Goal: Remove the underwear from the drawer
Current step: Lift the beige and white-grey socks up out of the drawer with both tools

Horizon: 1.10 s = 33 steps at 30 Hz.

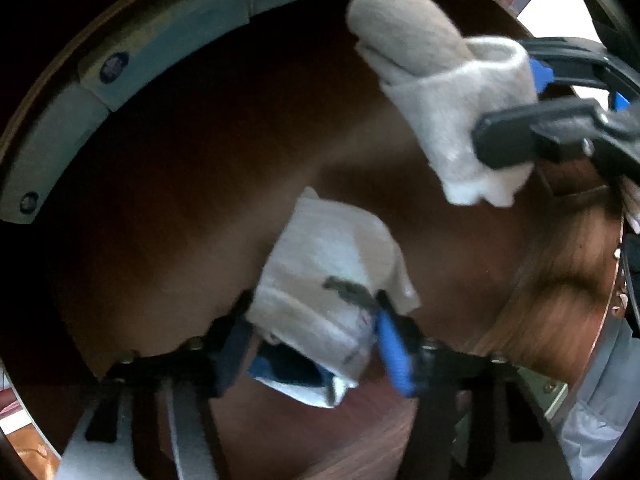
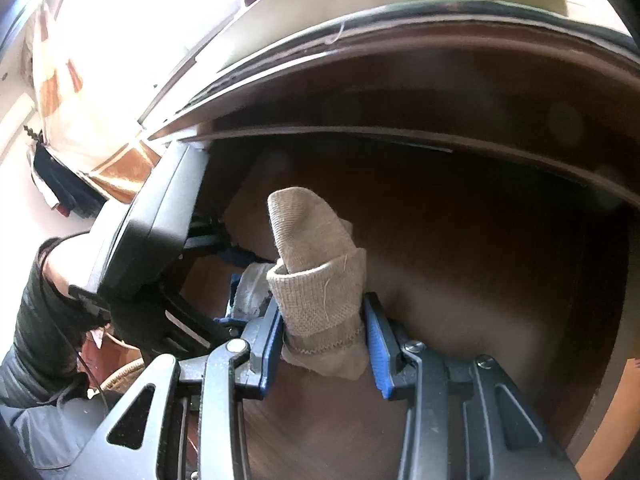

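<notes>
Your left gripper (image 1: 316,344) points down into the brown wooden drawer (image 1: 180,200) and has a folded pale grey-and-white cloth bundle with a dark mark and a blue patch (image 1: 328,280) between its fingers. The blue pad (image 1: 394,356) lies against the bundle's right edge and the dark finger opposite lies against its left edge, so the bundle is pinched at its lower end, with most of the fabric reaching forward past the fingertips over the drawer floor. Whether the bundle still touches the floor cannot be told, as the picture is blurred.

Your right gripper (image 2: 324,344) is clamped on a rolled beige knitted cloth bundle (image 2: 316,276). The two blue pads (image 2: 378,344) press the roll at its base from both sides, and the roll stands up beyond the fingertips, its rounded end tilted a little to the left, over the drawer's interior. From the left wrist view the same beige roll (image 1: 440,92) hangs at upper right, well apart from the grey-and-white bundle, with the right gripper's black fingers (image 1: 532,140) closed on its lower end.

From the right wrist view your left hand in a dark sleeve (image 2: 44,320) holds the left gripper's black body (image 2: 152,232) at the drawer's left side, and the pale bundle shows just beside the beige roll.
</notes>
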### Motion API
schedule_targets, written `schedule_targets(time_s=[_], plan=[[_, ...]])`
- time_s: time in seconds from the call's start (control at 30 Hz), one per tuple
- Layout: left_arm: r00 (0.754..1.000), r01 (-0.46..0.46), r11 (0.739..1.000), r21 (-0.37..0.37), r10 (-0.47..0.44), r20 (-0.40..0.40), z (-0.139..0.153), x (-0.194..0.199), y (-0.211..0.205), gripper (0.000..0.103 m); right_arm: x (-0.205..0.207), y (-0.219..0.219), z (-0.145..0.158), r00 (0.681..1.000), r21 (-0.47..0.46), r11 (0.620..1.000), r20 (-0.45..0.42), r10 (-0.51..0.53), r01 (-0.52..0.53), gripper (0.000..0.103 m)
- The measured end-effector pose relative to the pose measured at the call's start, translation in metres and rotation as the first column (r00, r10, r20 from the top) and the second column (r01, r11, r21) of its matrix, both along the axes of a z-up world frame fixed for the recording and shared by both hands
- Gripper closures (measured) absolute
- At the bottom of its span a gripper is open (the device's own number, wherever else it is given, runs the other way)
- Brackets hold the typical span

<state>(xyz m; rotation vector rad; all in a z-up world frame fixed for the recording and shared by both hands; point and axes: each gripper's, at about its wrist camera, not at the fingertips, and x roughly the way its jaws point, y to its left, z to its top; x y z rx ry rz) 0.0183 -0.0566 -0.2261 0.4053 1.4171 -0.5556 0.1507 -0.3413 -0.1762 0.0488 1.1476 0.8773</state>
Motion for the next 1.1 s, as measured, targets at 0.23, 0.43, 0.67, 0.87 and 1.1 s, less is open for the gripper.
schedule_targets(time_s=[0.23, 0.43, 0.67, 0.87, 1.1], plan=[[0.993, 0.000, 1.000, -0.018, 0.002, 0.115, 0.019, -0.011, 0.011, 0.076, -0.012, -0.010, 0.012, 0.997, 0.039, 0.999, 0.074, -0.006, 0.003, 0.063], [0.975, -0.017, 0.998, -0.062, 0.031, 0.219, 0.039, -0.015, 0.010, 0.077, -0.021, -0.016, 0.018, 0.994, 0.056, 0.998, 0.108, -0.005, -0.001, 0.063], [0.942, -0.070, 0.980, -0.188, 0.127, 0.311, 0.060, -0.032, 0.040, 0.077, -0.033, -0.027, 0.024, 0.986, 0.091, 0.996, 0.164, -0.011, -0.004, 0.063], [0.900, -0.109, 0.957, -0.271, 0.210, 0.381, 0.074, -0.032, 0.065, 0.077, -0.056, -0.037, 0.035, 0.964, 0.120, 0.992, 0.264, -0.005, -0.028, 0.063], [0.840, -0.100, 0.939, -0.330, 0.257, 0.477, 0.088, -0.046, 0.082, 0.078, -0.072, -0.046, 0.044, 0.940, 0.169, 0.984, 0.341, 0.001, -0.063, 0.063]])
